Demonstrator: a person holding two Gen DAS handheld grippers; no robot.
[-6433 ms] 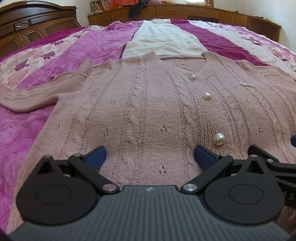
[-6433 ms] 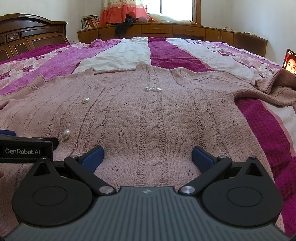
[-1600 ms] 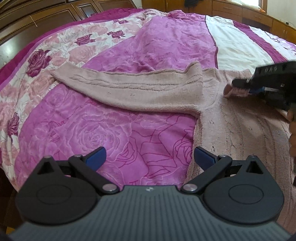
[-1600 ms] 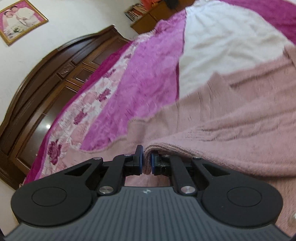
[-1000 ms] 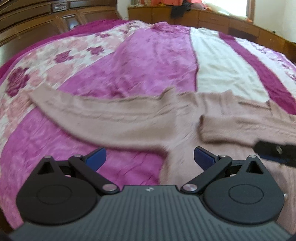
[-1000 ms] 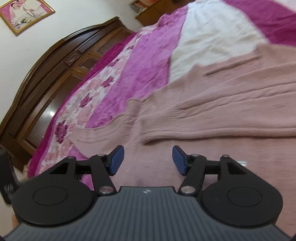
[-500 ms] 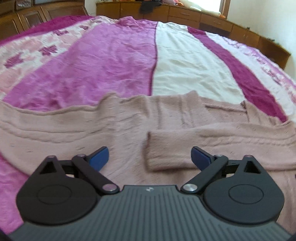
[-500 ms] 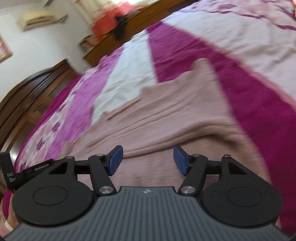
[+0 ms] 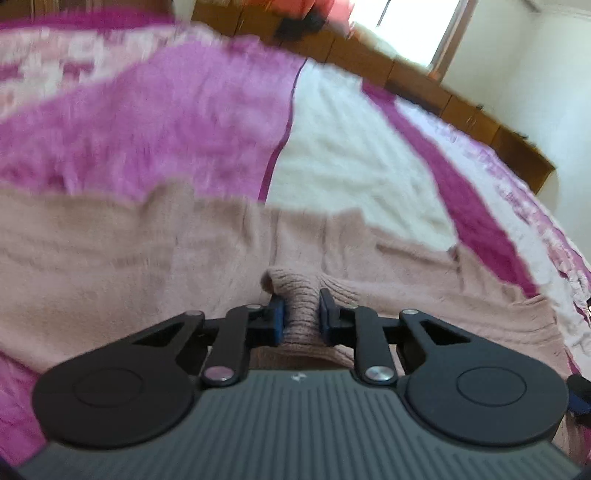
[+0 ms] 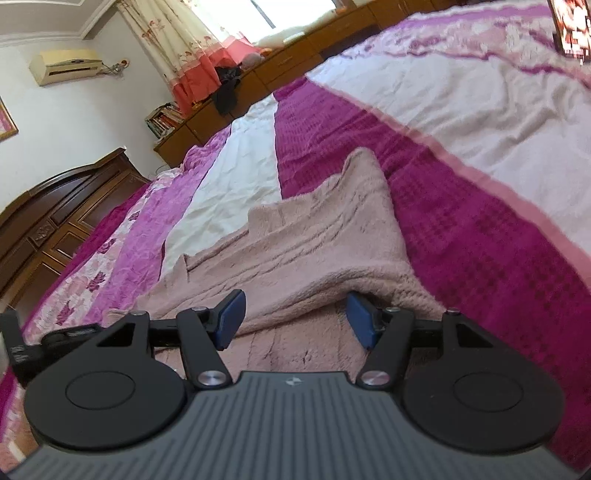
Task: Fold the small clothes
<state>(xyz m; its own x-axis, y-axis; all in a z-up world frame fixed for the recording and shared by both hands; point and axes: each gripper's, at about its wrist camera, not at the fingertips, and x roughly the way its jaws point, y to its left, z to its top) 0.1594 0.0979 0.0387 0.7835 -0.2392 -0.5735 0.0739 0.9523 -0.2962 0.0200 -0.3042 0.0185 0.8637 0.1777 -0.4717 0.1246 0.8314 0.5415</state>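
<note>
A dusty-pink knit cardigan (image 9: 147, 258) lies spread on the bed, with its right sleeve folded across the body. In the left wrist view my left gripper (image 9: 301, 317) is shut on the ribbed cuff (image 9: 295, 288) of that sleeve, and the knit bunches up between the blue pads. The view is blurred by motion. In the right wrist view my right gripper (image 10: 295, 321) stands open, low over the cardigan (image 10: 314, 240) at its right side. Its right fingertip (image 10: 362, 321) sits against the folded sleeve's edge, with nothing held. The left gripper's body (image 10: 22, 350) shows at the left edge.
The bedspread (image 10: 480, 221) has magenta, white and floral stripes. Low wooden cabinets (image 9: 461, 107) line the far wall under a window. A dark wooden headboard (image 10: 55, 221) is on the left. A small screen (image 10: 570, 26) lies at the bed's far right.
My left gripper has moved forward onto the folded sleeve's cuff and shut on it. The right gripper stays open and has settled lower at the fold's right edge.
</note>
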